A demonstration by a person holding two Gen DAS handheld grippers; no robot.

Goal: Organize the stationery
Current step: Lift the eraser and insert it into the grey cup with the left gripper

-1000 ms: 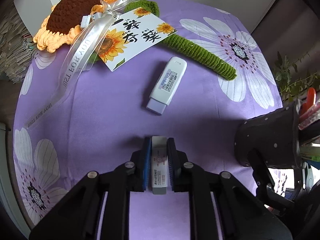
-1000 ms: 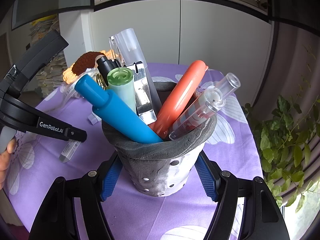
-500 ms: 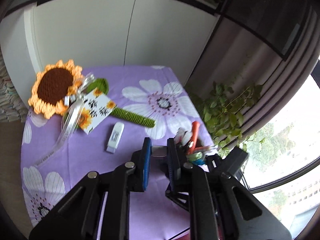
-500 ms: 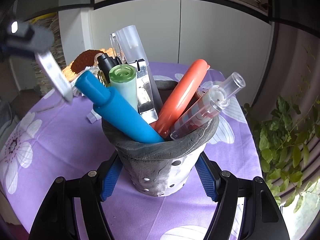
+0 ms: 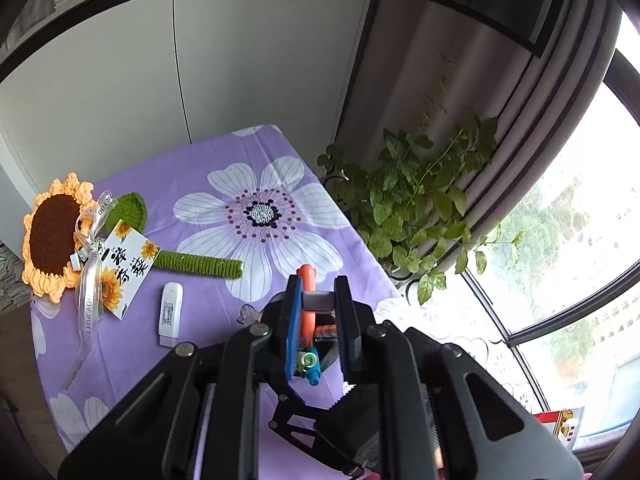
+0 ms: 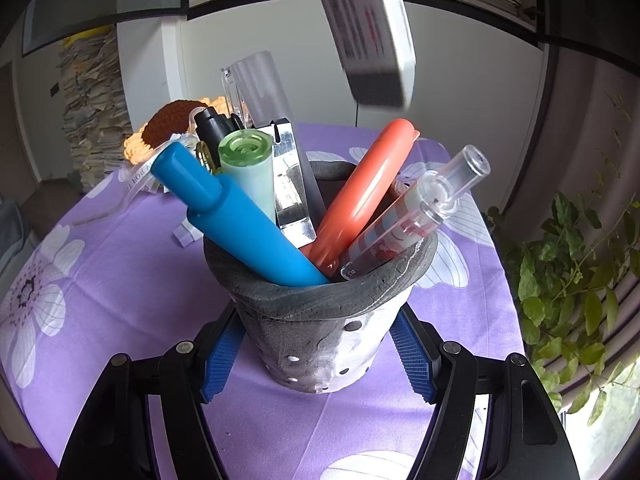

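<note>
My left gripper [image 5: 317, 300] is shut on a white and grey eraser [image 5: 317, 301] and holds it high above the grey pen holder [image 5: 276, 312]. The eraser also shows in the right wrist view [image 6: 366, 32], hanging over the holder. My right gripper [image 6: 318, 356] has its blue pads on both sides of the grey pen holder [image 6: 320, 344]. The holder contains a blue pen [image 6: 236, 216], an orange pen [image 6: 364, 192], a clear striped pen [image 6: 416, 216] and several other items. A white USB stick [image 5: 171, 314] lies on the purple cloth.
A crocheted sunflower [image 5: 52, 236] with a green stem, ribbon and card [image 5: 126, 266] lies at the table's left. The purple flowered cloth [image 5: 224, 160] covers the table. A leafy plant [image 5: 416, 200] stands past the right edge. White cabinets stand behind.
My left gripper lifted the eraser from the table and carried it right, over the pen holder. The right gripper and the holder have not moved.
</note>
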